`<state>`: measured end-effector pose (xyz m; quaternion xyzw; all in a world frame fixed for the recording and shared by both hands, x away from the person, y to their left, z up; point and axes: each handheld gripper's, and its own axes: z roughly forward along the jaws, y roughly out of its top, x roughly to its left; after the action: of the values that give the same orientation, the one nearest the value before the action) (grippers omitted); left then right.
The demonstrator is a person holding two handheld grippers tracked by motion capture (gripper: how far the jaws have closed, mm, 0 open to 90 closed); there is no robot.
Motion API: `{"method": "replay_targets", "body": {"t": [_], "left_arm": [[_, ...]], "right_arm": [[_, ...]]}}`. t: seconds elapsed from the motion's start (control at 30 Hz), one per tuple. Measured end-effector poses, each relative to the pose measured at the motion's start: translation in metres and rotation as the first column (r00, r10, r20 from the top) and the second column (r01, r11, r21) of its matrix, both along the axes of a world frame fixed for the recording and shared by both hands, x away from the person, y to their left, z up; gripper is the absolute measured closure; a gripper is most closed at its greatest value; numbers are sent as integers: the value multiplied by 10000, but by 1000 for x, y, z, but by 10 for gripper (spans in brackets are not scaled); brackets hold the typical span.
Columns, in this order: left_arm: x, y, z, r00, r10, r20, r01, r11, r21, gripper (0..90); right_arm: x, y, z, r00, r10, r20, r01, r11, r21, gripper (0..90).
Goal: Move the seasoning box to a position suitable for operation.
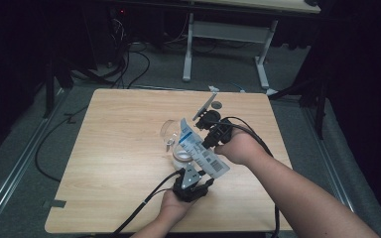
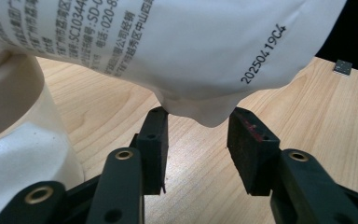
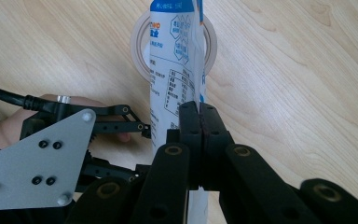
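A white and blue printed pouch [image 1: 202, 148] hangs tilted above the table, and my right gripper [image 1: 212, 135] is shut on its edge [image 3: 199, 121]. The pouch's far end [image 3: 177, 28] lies over the pale round rim of a cup [image 3: 141, 37], which also stands at the left of the left gripper view [image 2: 9, 93] and in the high view [image 1: 171, 133]. My left gripper [image 1: 193, 174] is open under the pouch's lower corner [image 2: 200, 114]. That corner dips between the fingertips, and the pads [image 2: 154, 140] are not pressing on it.
The wooden table [image 1: 119, 173] has bare room at the left and front. A small grey disc [image 1: 217, 105] lies near the far edge, and a small square piece [image 2: 343, 67] lies at the table's far side. Cables trail off the front edge.
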<state>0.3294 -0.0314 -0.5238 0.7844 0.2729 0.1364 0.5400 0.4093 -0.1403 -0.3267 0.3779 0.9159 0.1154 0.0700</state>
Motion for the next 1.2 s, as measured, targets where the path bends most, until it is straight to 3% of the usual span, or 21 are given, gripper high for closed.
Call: {"method": "replay_targets", "body": {"t": [0.33, 0.6, 0.8, 0.87, 1.0, 1.2], "left_arm": [[-8, 8, -1, 10000, -61, -1, 61, 9999, -80, 518], [-8, 31, 1, 9993, 377, 37, -377, 9993, -48, 519], [-10, 64, 5, 9970, 663, 396, -681, 9966, 457, 519], [-10, 81, 8, 9947, 898, 497, -918, 9950, 396, 519], [-12, 114, 10, 9914, 1267, 315, -1277, 9914, 305, 509], [-10, 152, 6, 9791, 2015, 270, -2025, 9783, 432, 511]], "right_arm": [[0, -1, 1, 10000, 53, -52, -53, 10000, 26, 900], [-1, -1, 1, 10000, 71, -19, -71, 10000, -1, 900], [-2, -1, 2, 9999, 135, 25, -135, 9999, -52, 899], [-2, 0, 1, 9999, 160, 32, -159, 9999, -36, 899], [-2, 0, 1, 9999, 163, 46, -163, 9999, -1, 899], [-2, 0, -1, 9999, 98, 24, -98, 10000, -8, 899]]}}
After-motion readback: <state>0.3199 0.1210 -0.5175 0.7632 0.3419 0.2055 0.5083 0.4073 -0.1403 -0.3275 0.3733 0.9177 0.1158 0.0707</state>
